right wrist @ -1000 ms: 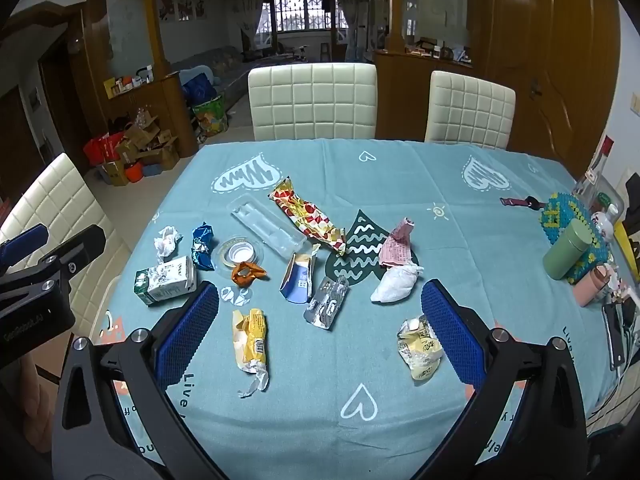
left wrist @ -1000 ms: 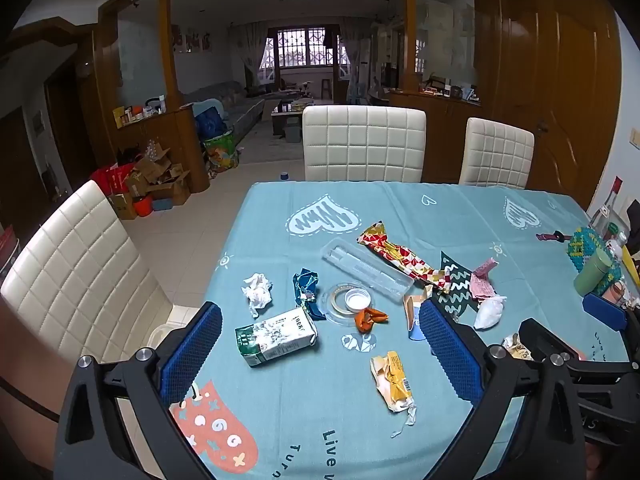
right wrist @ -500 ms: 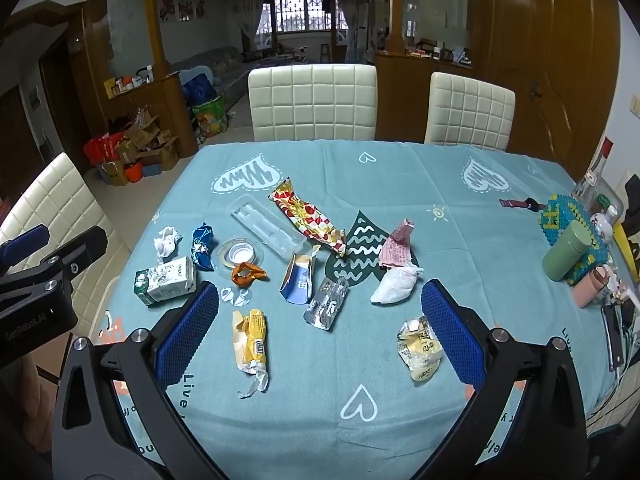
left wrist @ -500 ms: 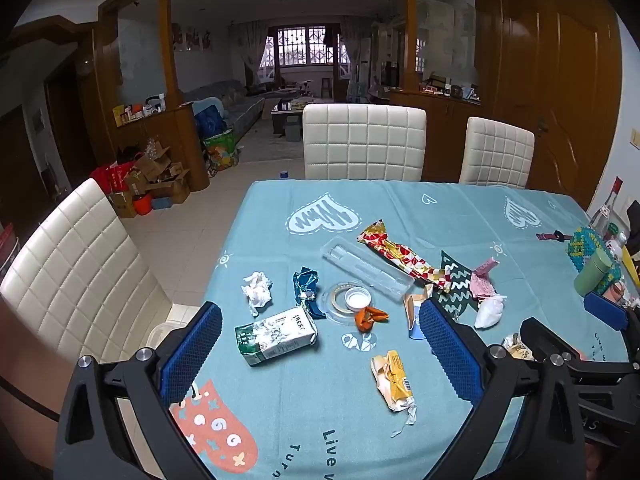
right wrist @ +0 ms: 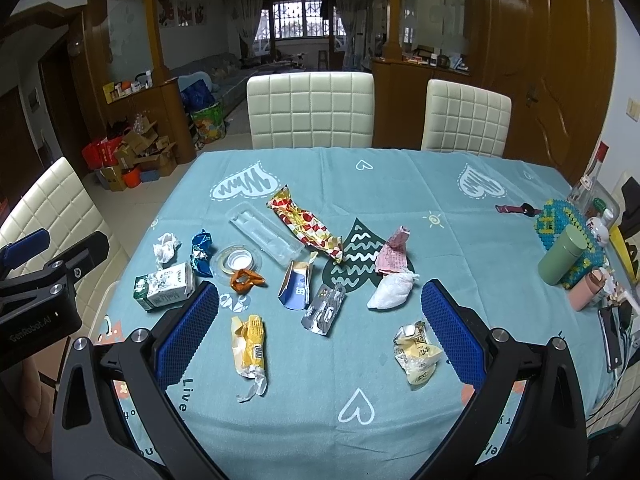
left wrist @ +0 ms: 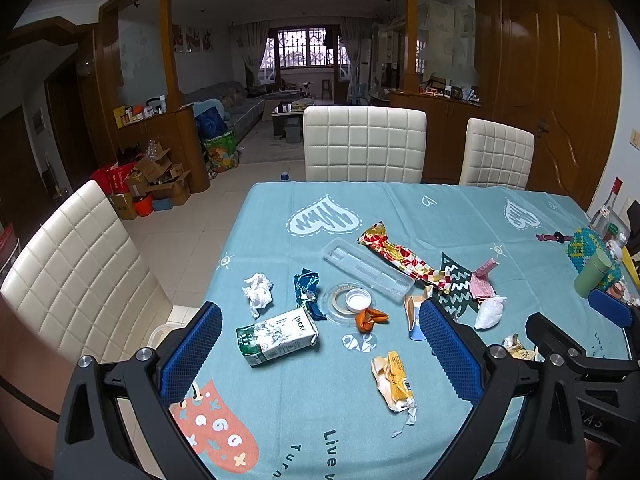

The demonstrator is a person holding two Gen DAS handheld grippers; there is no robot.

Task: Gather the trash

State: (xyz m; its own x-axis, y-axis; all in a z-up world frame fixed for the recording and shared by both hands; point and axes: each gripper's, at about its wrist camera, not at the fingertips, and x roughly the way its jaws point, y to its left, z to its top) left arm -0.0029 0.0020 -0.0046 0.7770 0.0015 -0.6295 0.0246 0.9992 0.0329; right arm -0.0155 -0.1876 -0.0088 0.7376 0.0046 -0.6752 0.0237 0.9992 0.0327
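Note:
Trash lies scattered on the teal tablecloth: a crushed milk carton, a yellow wrapper, a white tissue, a blue foil wrapper, a red-gold wrapper, a clear plastic tray, a foil blister pack, a white bag and a pale yellow wrapper. My left gripper is open and empty above the table's near left. My right gripper is open and empty above the near middle.
White padded chairs stand at the far side and at the left. A green bottle, a beaded bag, a pink cup and a phone crowd the table's right edge. Cardboard boxes lie on the floor.

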